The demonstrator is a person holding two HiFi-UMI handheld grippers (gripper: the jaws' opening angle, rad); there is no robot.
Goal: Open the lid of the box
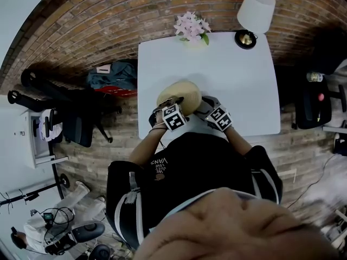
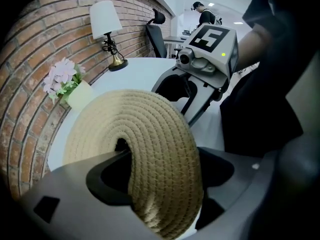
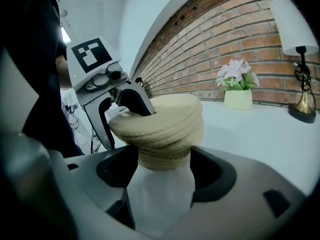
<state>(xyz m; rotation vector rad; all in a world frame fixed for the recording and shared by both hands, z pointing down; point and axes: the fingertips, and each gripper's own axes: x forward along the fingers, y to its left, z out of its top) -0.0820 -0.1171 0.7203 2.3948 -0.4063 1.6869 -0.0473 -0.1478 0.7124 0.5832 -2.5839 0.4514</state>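
A round woven rope box [image 3: 165, 157] stands near the front edge of the white table [image 1: 238, 75]. Its lid [image 2: 150, 139] is tilted up on one side, off the box. My left gripper [image 2: 156, 176] is shut on the lid's rim, which runs between its jaws. My right gripper [image 3: 162, 171] is shut on the box's lower body, one jaw on each side. In the head view the lid [image 1: 183, 93] shows between the left gripper [image 1: 169, 104] and the right gripper [image 1: 206, 107]. The inside of the box is hidden.
A pot of pink flowers [image 1: 191, 28] and a lamp with a white shade [image 1: 254, 12] stand at the table's far edge. A black office chair [image 1: 73, 118] and a bag [image 1: 113, 76] are on the floor to the left. Another chair [image 1: 312, 104] is at the right.
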